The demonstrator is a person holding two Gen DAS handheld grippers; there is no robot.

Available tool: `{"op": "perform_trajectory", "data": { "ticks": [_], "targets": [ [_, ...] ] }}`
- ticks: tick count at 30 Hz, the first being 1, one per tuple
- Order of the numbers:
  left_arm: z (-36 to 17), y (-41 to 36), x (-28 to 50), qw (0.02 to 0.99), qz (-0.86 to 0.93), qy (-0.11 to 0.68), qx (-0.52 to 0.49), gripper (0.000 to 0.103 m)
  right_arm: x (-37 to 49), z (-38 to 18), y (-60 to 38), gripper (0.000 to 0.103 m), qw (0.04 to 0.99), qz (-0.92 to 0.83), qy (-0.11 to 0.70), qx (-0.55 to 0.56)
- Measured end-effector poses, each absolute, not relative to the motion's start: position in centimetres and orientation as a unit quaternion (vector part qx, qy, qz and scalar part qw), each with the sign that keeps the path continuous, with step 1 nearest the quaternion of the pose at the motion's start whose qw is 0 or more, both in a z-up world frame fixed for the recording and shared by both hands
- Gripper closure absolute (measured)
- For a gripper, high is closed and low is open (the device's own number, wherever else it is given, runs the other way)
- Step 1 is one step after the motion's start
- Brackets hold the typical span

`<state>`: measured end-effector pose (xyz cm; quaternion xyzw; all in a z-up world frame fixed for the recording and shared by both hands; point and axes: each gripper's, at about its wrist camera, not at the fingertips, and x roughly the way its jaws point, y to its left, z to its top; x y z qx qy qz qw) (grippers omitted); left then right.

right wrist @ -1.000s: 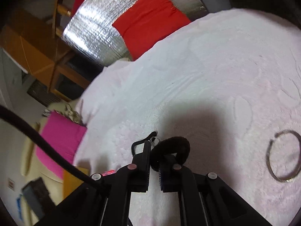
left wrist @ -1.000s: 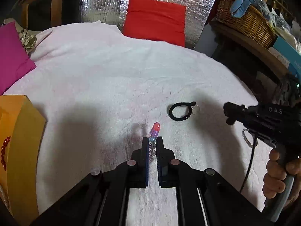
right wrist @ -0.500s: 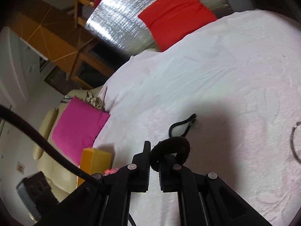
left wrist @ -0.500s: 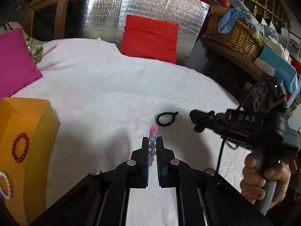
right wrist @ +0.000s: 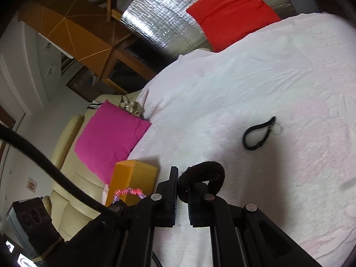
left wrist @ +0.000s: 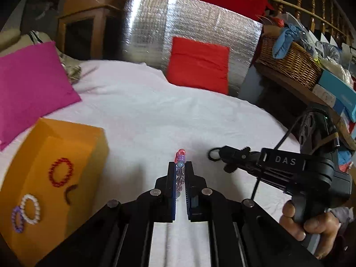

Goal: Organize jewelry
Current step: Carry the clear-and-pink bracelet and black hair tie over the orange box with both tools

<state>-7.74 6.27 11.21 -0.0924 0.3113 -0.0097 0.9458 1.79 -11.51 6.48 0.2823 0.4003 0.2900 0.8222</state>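
Beaded bracelet (left wrist: 179, 166) sits pinched in the left gripper (left wrist: 180, 173), now lifted toward the orange box (left wrist: 55, 155) at the bed's left edge — delivery looks close. Right view: right gripper (right wrist: 182, 189) grips a black scrunchie (right wrist: 201, 175), raised off the bedspread (right wrist: 267, 77) — another black band (right wrist: 258, 133) remains.

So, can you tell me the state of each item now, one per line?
Left gripper: shut on beaded bracelet.
Right gripper: shut on black hair tie.
Black strap: lying loose on the white cover.
Orange box: red bracelet, white bracelet and purple bracelet on top.
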Motion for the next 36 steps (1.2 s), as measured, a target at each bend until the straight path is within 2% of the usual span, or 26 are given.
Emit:
{"op": "perform_trajectory", "data": {
  "ticks": [11,36],
  "targets": [
    [12.9,9.1,-10.6,0.961,0.057,0.266,-0.060,0.095,-0.7,8.7,-8.1,0.095,0.823,0.334,0.373,0.270],
    [13.1,13.4,-12.1,0.949,0.145,0.273,-0.061,0.095,-0.6,8.1,-2.4,0.095,0.806,0.371,0.385,0.255]
  ]
}}
